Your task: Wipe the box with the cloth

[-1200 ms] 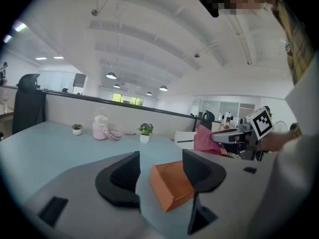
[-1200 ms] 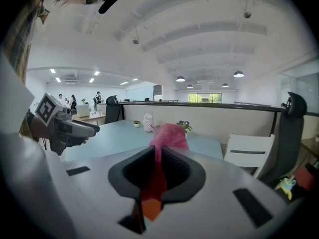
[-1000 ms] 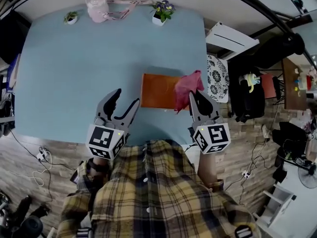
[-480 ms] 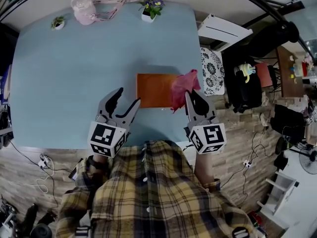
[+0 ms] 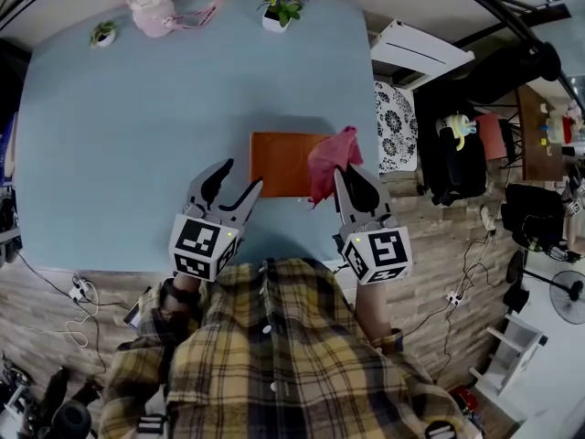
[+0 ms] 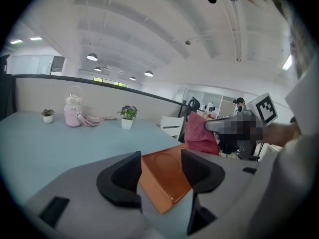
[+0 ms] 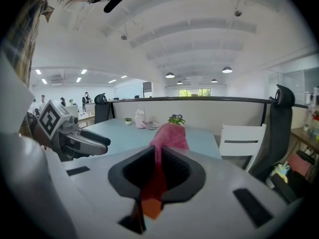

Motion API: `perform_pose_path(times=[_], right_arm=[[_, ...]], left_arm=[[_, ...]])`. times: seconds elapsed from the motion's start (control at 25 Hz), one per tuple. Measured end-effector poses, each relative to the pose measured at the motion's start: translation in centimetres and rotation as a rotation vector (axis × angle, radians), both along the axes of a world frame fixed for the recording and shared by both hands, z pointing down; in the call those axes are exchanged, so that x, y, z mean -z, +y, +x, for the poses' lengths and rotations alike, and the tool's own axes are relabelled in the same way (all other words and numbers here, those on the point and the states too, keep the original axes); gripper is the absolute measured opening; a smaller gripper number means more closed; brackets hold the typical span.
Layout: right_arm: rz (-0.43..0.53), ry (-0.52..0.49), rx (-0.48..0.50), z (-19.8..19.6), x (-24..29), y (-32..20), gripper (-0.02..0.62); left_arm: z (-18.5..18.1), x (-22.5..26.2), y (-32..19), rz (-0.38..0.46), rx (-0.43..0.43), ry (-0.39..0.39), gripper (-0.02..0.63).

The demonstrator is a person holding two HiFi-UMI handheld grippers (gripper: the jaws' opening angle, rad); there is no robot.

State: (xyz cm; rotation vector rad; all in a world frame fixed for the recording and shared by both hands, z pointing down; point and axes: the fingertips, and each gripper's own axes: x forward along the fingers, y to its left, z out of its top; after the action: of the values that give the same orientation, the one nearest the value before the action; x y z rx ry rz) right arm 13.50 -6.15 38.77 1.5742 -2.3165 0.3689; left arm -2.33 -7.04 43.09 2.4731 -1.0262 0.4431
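Observation:
A flat orange box (image 5: 279,163) lies on the light blue table (image 5: 128,135), near its front right. My right gripper (image 5: 345,177) is shut on a pink-red cloth (image 5: 329,156), which hangs over the box's right end. In the right gripper view the cloth (image 7: 169,136) rises out of the pinched jaws of the right gripper (image 7: 157,171). My left gripper (image 5: 236,179) stands open at the box's near left corner. Its jaws have just closed slightly. In the left gripper view the box (image 6: 164,178) shows in the gap of the left gripper (image 6: 160,171), and the pads stay off it.
At the table's far edge stand a pink jug (image 5: 151,7) with a strap and two small potted plants (image 5: 279,7) (image 5: 102,33). A white chair (image 5: 420,58) and a patterned seat (image 5: 398,126) are just past the right edge. My checked shirt fills the foreground.
My left gripper has sunk and edged closer to the box's near left corner. The right gripper has kept the cloth at the box's right end.

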Motion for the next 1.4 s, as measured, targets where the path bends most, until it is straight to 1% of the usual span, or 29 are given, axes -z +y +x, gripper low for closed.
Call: perform_pose_path(times=[0.36,1.0,1.24,1.32,1.4], right_arm=[[-0.034,-0.009,0.022,-0.6,-1.4,-1.0,0.044],[-0.062,-0.010,0.070,-1.6,-3.0,-2.4,0.044],[-0.069,-0.010,0.086,-2.1,-3.4,-2.8,0.044],[-0.068,-0.008,0.093,-2.3,-3.5,-3.0,0.044],[-0.065,-0.007,0.103,-2.5,-3.4,-3.2,0.044]], left_arm=[[0.9,-3.5,0.5,-0.064,-0.042,-0.048,0.222],[1.4,-7.8,0.9,-0.156,-0.053,-0.066,0.184],[1.7,-8.2,0.9,-0.181,-0.058,-0.042,0.164],[1.8,-8.3,0.9,-0.184,-0.060,-0.034,0.143],[1.9,-8.3,1.0,-0.186,-0.056,-0.028,0.143]])
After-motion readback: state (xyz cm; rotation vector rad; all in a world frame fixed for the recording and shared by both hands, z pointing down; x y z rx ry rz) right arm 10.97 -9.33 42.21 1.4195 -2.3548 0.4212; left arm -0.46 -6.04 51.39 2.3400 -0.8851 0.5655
